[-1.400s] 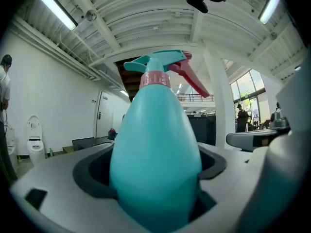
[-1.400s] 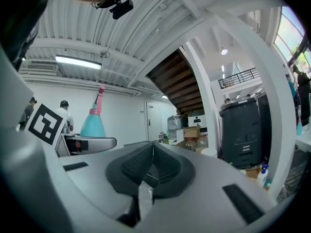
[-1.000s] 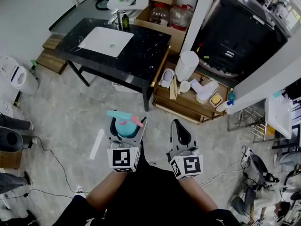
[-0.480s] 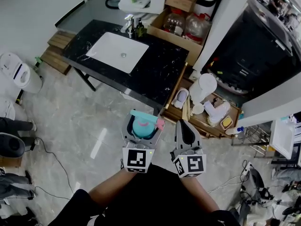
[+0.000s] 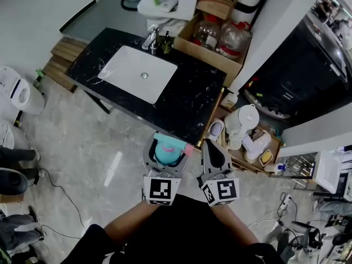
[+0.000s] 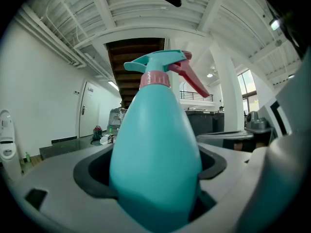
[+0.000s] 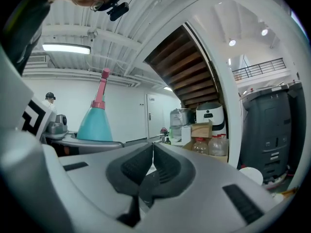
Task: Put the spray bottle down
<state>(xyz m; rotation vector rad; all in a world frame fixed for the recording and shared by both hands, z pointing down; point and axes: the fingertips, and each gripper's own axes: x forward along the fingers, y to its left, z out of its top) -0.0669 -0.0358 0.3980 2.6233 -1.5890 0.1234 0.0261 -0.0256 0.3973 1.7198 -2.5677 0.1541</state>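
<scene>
The left claw [image 5: 166,146] is clamping the teal spray bottle [image 6: 155,154] upright — the right claw [image 5: 212,149] is hanging beside it, jaws pressed together, both near the black table [image 5: 190,100].

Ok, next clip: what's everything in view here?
spray bottle: one, teal with pink trigger, in the left gripper
counter: one, black marble, ahead of the grippers
sink: one, white, set in the counter
jugs: two, clear, in a cardboard box behind the counter
left gripper: one, grey, shut on the spray bottle
right gripper: one, grey, shut, empty
</scene>
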